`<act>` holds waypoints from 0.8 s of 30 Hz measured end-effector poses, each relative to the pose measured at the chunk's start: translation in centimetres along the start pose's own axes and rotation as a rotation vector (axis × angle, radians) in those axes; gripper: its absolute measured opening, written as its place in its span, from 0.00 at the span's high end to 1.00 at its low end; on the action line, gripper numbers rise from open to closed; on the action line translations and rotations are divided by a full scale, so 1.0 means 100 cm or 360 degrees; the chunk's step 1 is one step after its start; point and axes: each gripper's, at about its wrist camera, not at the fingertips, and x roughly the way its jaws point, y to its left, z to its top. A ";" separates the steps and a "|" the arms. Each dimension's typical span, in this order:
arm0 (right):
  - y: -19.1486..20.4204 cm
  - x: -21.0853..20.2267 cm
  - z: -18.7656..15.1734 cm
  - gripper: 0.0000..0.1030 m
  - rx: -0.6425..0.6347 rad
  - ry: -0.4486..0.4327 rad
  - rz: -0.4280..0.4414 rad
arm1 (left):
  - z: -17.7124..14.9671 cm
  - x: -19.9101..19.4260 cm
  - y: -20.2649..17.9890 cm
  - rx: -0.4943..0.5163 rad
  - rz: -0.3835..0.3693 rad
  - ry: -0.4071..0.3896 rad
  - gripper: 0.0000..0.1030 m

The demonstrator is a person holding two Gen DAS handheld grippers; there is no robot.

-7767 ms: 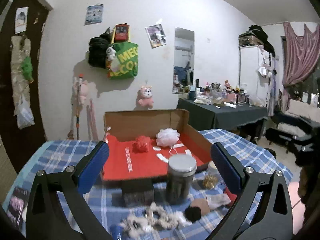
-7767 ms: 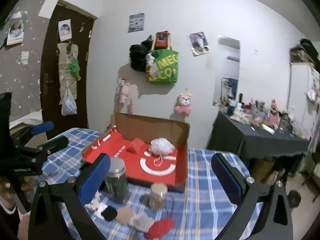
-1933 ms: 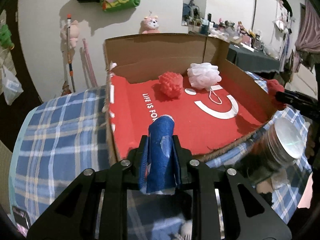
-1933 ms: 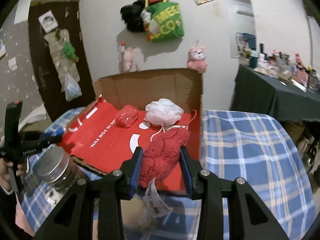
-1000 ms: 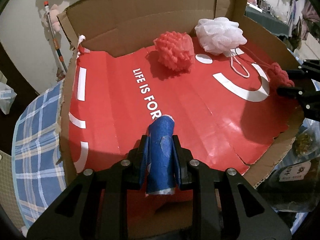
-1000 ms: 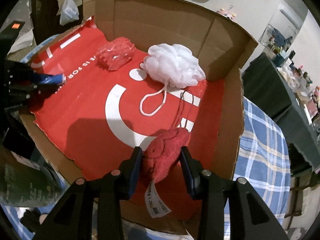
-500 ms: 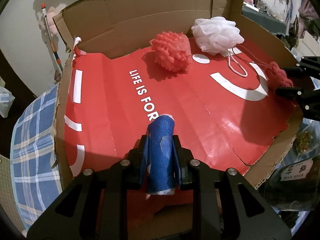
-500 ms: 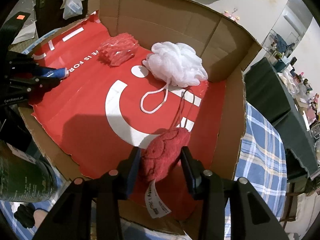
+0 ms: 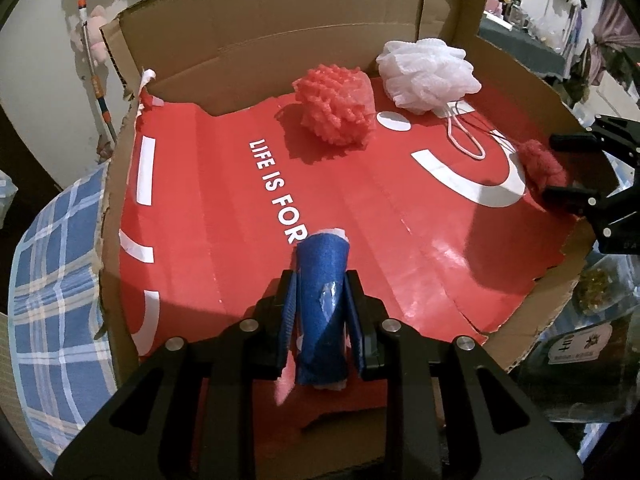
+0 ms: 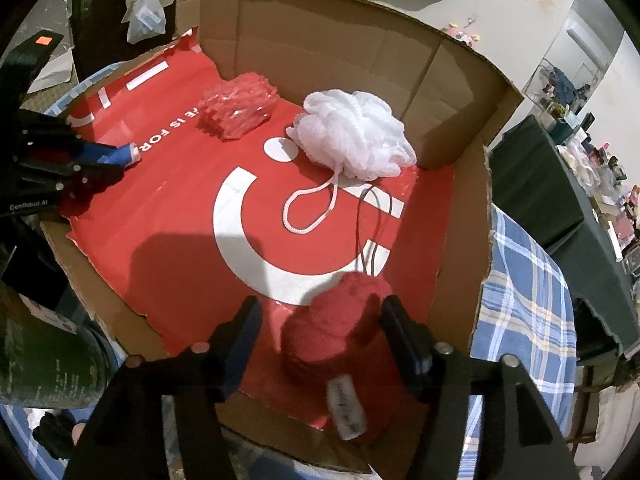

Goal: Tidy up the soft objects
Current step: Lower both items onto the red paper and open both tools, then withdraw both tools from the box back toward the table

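Dropping the red plush toy (image 10: 340,332) into the cardboard box (image 10: 352,44), the right hand-held gripper (image 10: 320,332) is opening around it, left hand-held gripper (image 9: 320,312) clamped on a blue cloth roll (image 9: 322,304), with coral sponge (image 9: 336,110) and white loofah (image 9: 428,72) already inside.

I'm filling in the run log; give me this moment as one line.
left gripper: shut on blue roll | right gripper: opening, red plush between jaws | place: cardboard box

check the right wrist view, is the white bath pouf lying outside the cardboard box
No, the white bath pouf sits inside the cardboard box, on its red lining near the back wall.
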 end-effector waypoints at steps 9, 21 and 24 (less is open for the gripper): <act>-0.007 -0.012 0.000 0.27 0.0046 -0.0054 0.0011 | 0.001 -0.016 -0.010 0.0032 -0.0008 -0.0095 0.39; -0.016 -0.084 -0.012 0.10 0.0216 -0.0279 0.0011 | -0.009 -0.090 -0.010 -0.0063 -0.0029 -0.0341 0.31; -0.012 -0.115 -0.019 0.07 0.0267 -0.0390 0.0028 | -0.019 -0.124 -0.019 -0.0065 -0.0026 -0.0483 0.29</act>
